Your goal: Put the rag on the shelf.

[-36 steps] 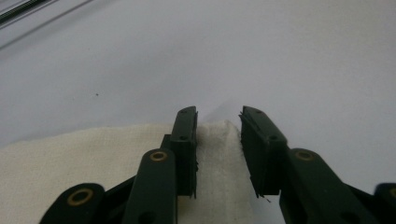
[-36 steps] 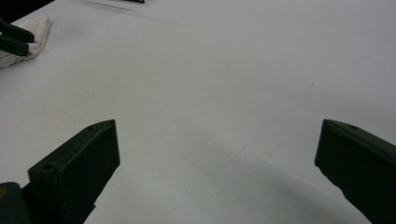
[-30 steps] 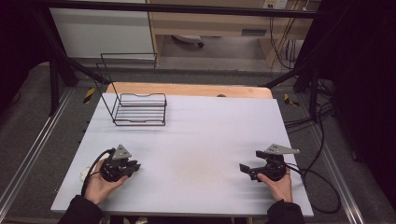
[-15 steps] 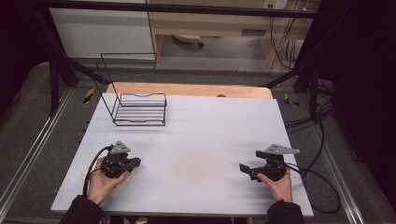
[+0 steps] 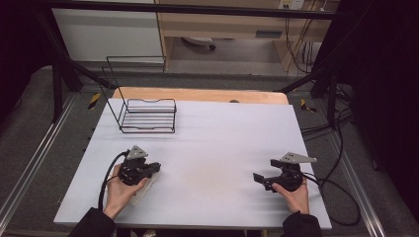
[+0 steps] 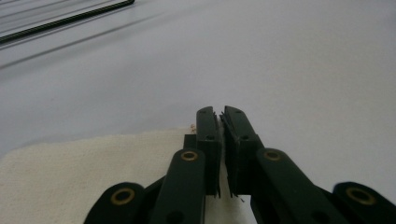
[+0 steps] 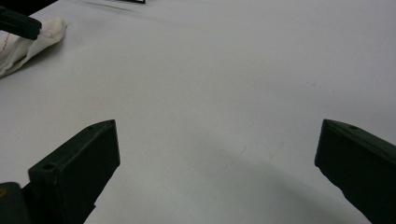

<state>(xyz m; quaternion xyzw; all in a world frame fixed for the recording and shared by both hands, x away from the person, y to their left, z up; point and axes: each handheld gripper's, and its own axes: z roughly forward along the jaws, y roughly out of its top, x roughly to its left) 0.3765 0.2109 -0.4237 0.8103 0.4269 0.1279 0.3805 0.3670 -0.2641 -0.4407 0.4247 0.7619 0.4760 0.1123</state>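
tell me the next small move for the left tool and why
Probably lift the left tool a little and draw the cream cloth toward the table's middle. Its jaws have just been closing and now pinch the cloth's edge, while the right tool waits open, well apart.

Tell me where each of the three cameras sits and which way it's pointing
High view: above the person's side, looking forward and down on the white table; both hands, left gripper and right gripper show.
Left gripper view: on that gripper, along its jaws shut on a cream cloth.
Right gripper view: low over the table, between its open jaws.
Shared: the cloth, the wire rack.
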